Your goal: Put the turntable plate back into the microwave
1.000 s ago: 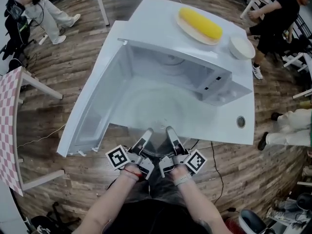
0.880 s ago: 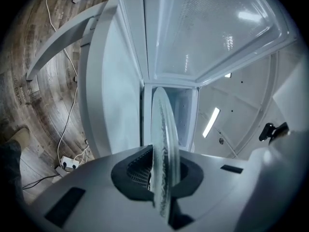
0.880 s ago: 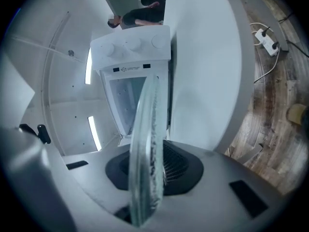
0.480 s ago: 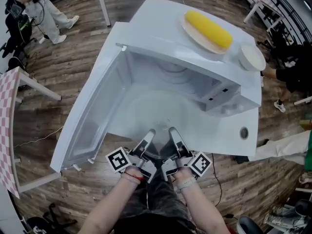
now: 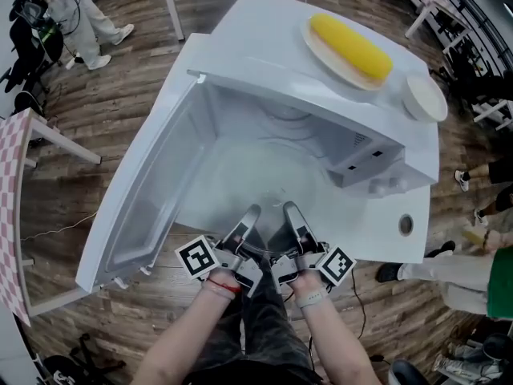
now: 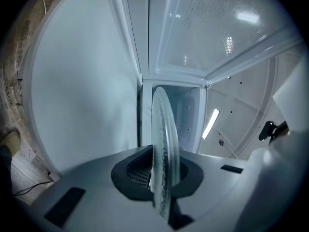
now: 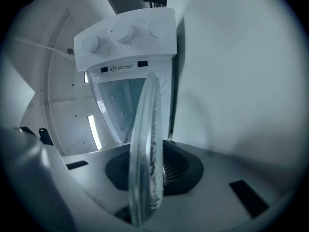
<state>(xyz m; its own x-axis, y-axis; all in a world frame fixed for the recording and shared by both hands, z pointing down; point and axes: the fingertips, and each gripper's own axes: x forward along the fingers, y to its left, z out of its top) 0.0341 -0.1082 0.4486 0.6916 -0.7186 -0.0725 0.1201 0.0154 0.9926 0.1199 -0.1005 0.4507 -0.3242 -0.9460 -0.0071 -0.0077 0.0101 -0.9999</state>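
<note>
Nearest the camera, two bare forearms enter from the bottom of the head view. Each hand carries a gripper with a black-and-white marker cube.

The left gripper (image 5: 248,216) and right gripper (image 5: 293,215) sit side by side and point level towards the appliance. Both are clamped on the near rim of the round clear glass turntable plate (image 5: 252,171).

In the left gripper view, the left gripper (image 6: 161,180) has its jaws closed narrowly on the turntable plate (image 6: 161,139), which is seen edge-on. The right gripper view shows the same: the right gripper (image 7: 145,178) has the turntable plate (image 7: 145,144) pinched between its jaws.

The plate is held flat, with its far part reaching into the open cavity of the white box-shaped microwave (image 5: 256,38). Whether it touches the cavity floor cannot be determined.

The white microwave door (image 5: 152,183) stands swung open to the left. The white control panel with round knobs (image 7: 125,37) lies to the right of the opening. The microwave rests on a white tabletop (image 5: 377,239).

On top of the microwave are a yellow corn cob (image 5: 351,48) on a beige oval dish (image 5: 314,45) and, beside it, a white round bowl (image 5: 423,96).

Beyond is a brown wooden plank floor (image 5: 104,79), with a red-and-white checked table (image 5: 10,207) at far left.
</note>
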